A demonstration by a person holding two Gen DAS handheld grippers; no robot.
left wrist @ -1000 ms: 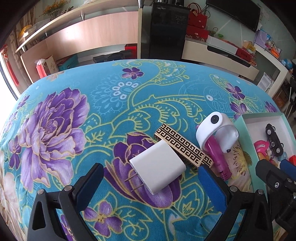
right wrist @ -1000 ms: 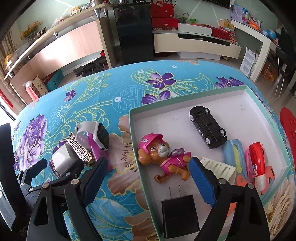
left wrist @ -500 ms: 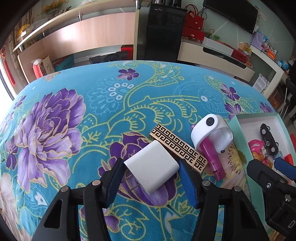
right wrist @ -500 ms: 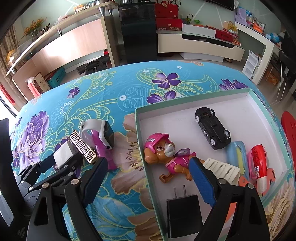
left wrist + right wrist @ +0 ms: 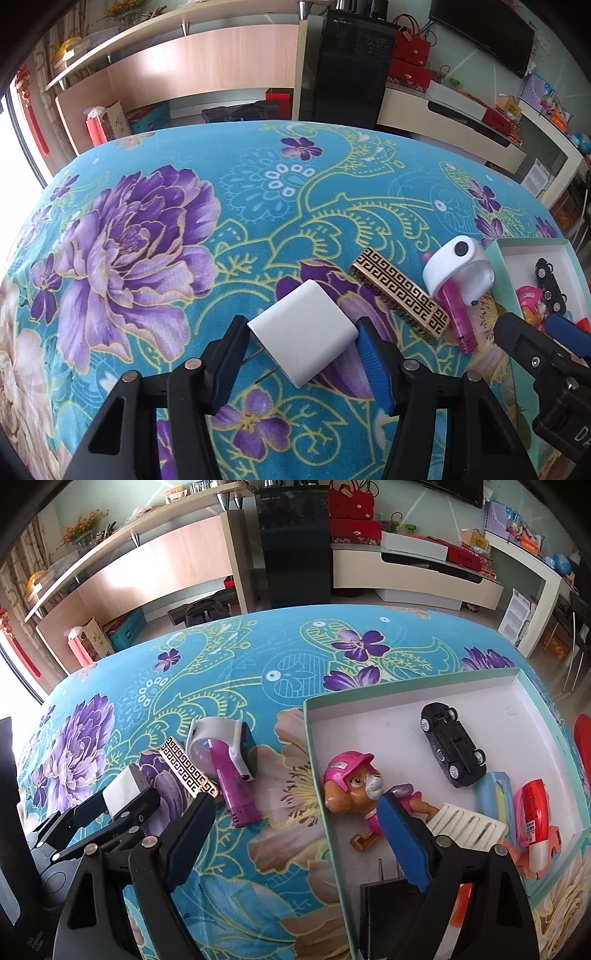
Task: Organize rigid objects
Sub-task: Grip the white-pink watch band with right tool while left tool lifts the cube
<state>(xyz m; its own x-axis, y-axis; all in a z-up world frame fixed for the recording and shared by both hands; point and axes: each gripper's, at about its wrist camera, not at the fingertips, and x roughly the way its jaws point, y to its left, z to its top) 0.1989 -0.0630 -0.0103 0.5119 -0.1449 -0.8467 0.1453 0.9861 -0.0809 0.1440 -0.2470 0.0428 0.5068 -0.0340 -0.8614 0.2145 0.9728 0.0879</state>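
My left gripper (image 5: 301,345) is shut on a white plug charger (image 5: 303,332), prongs pointing back left, on the floral cloth; it also shows in the right wrist view (image 5: 120,792). Beside it lie a gold patterned bar (image 5: 400,291), a pink comb (image 5: 454,315) and a white smartwatch (image 5: 458,269). My right gripper (image 5: 295,834) is open and empty over the left wall of the open box (image 5: 406,692), which holds a pink toy dog (image 5: 351,786), a black toy car (image 5: 452,744), a black charger (image 5: 388,915) and a red tube (image 5: 532,819).
The table's far edge curves away toward shelves and a black cabinet (image 5: 347,62). A white ribbed piece (image 5: 467,827) and a blue-yellow item (image 5: 495,801) lie in the box. Open cloth stretches left over the purple flower (image 5: 125,254).
My left gripper's jaws have closed from wide open onto the white charger and lifted or shifted it slightly. The right gripper stayed open and drifted a little.
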